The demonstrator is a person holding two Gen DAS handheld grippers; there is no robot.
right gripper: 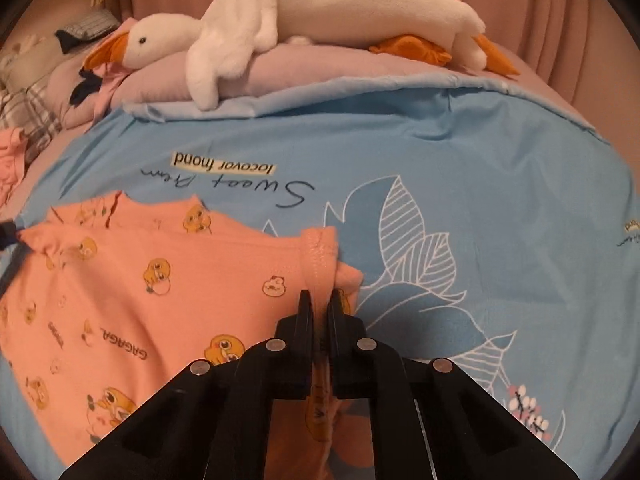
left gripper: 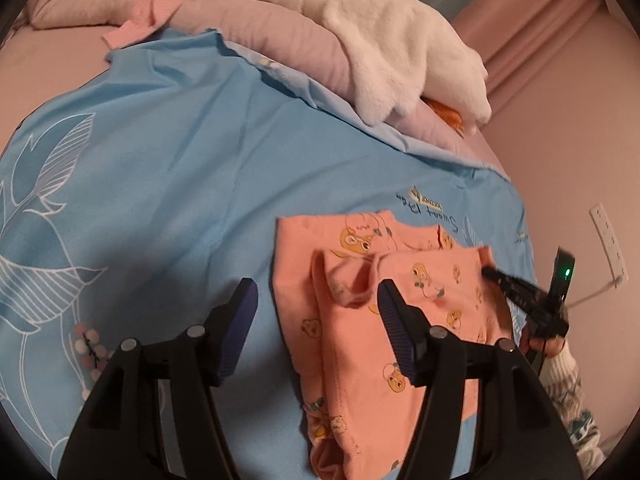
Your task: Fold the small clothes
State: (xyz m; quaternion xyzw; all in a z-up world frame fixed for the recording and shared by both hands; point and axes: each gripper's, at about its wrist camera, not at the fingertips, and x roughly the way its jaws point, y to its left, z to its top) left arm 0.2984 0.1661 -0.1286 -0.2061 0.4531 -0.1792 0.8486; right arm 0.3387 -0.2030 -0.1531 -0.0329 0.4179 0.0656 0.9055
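Your salmon-pink cotton garment printed with yellow ducklings [left gripper: 400, 320] lies on the light blue printed bedsheet [left gripper: 160, 160], near its front edge, and it looks partly folded: one layer is doubled over another, and a cuffed sleeve or leg end curls up on top. By my judgement you are midway through a fold, not at its end; the upper layer is rumpled, its edges do not meet those below, and at least one more fold and a smoothing seem left.

Your right gripper [right gripper: 320, 308] has its jaws drawn narrow, pinching a ribbed hem or cuff of the garment [right gripper: 160, 280], which rises as a small ridge between the fingers. Your left gripper [left gripper: 316, 320] stands wide apart and holds nothing; one finger sits over the pink cloth, the other over bare sheet.

Whether this is a shirt or trousers is hard to say, since the folds hide its outline. The near end of the garment is cut off behind both gripper bodies. In the right wrist view something dark touches the garment's far-left corner, but the frame's edge cuts it off. Behind, a white plush goose with an orange beak [right gripper: 320, 12] lies on a mauve pillow [right gripper: 280, 72], well apart from the work.
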